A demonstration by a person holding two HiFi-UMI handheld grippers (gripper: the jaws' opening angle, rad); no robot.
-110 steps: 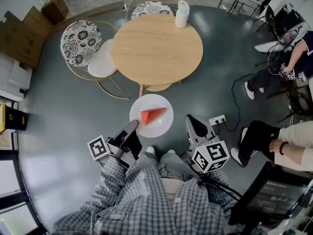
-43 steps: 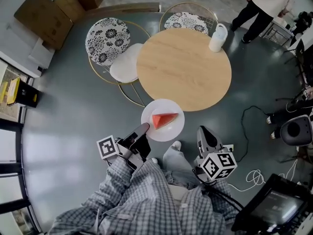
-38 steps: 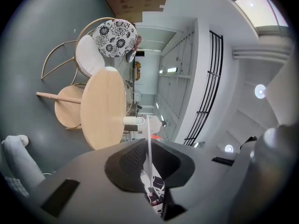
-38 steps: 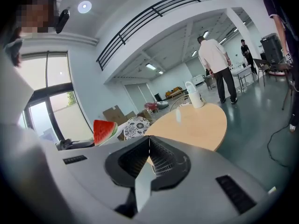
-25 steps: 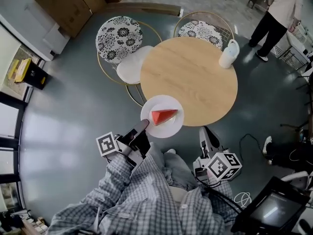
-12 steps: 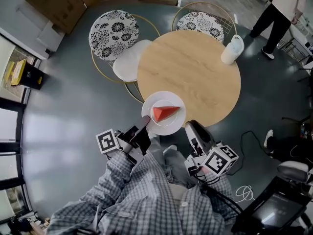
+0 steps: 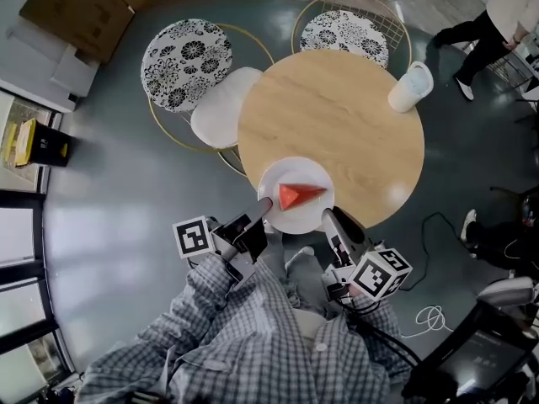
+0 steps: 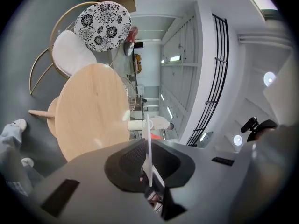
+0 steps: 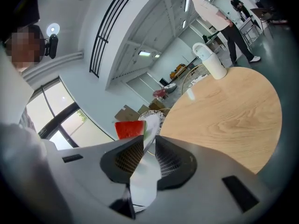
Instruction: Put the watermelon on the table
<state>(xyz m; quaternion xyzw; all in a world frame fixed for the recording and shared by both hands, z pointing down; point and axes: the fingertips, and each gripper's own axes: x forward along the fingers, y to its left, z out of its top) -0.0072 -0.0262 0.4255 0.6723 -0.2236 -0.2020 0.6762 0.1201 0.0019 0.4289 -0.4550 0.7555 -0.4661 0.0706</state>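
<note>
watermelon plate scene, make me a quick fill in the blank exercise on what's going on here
1. The white plate carries one red slice of ____.
2. The left gripper and the right gripper are each shut on the ____ of the plate, one on either side.
3. The wooden table ahead of the person has a top whose shape is ____.

Missing words: watermelon; rim; round
</note>
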